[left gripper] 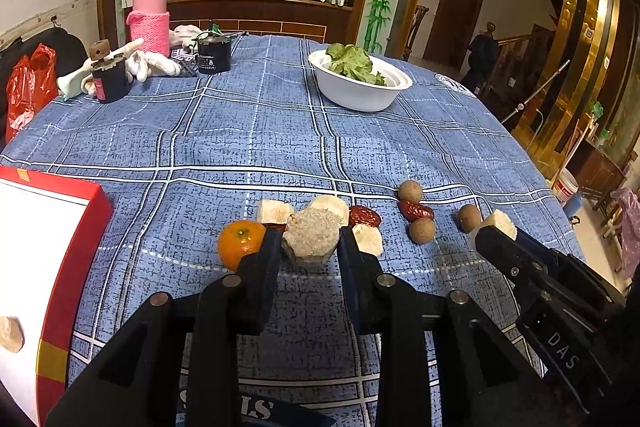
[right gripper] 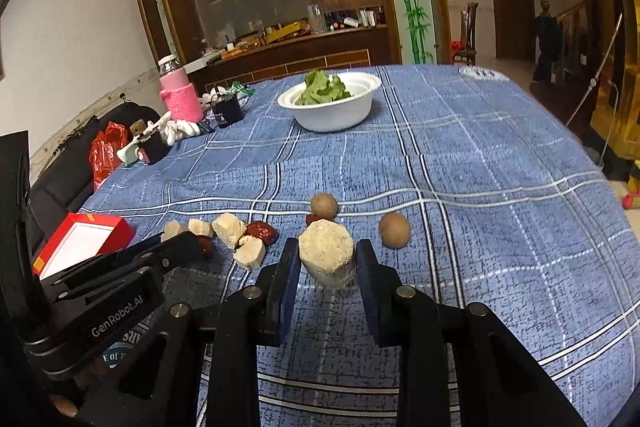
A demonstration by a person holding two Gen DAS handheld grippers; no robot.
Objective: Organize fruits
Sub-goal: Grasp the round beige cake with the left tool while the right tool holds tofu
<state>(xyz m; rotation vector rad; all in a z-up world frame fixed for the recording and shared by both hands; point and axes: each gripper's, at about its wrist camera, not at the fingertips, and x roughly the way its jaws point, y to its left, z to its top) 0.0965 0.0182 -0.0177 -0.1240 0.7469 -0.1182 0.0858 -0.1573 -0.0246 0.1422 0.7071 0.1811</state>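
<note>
Blue plaid tablecloth (left gripper: 280, 131) covers the whole table surface. Red flat cardboard box with a white inside (left gripper: 60, 227) lies at the cloth's near left edge; one pale chunk rests inside it. White round bowl of green leaves (left gripper: 360, 87) stands far across the cloth from the box. Left gripper (left gripper: 310, 247) is clenched on a pale, rough-cut fruit chunk (left gripper: 310, 233), to the right of the box. Right gripper (right gripper: 327, 263) grasps a second pale cylindrical chunk (right gripper: 326, 251), further right. Small orange tangerine (left gripper: 240, 243) sits just beside the left finger. Red dates (left gripper: 416, 210), brown round longans (left gripper: 422, 230) and more pale pieces lie loose nearby.
</note>
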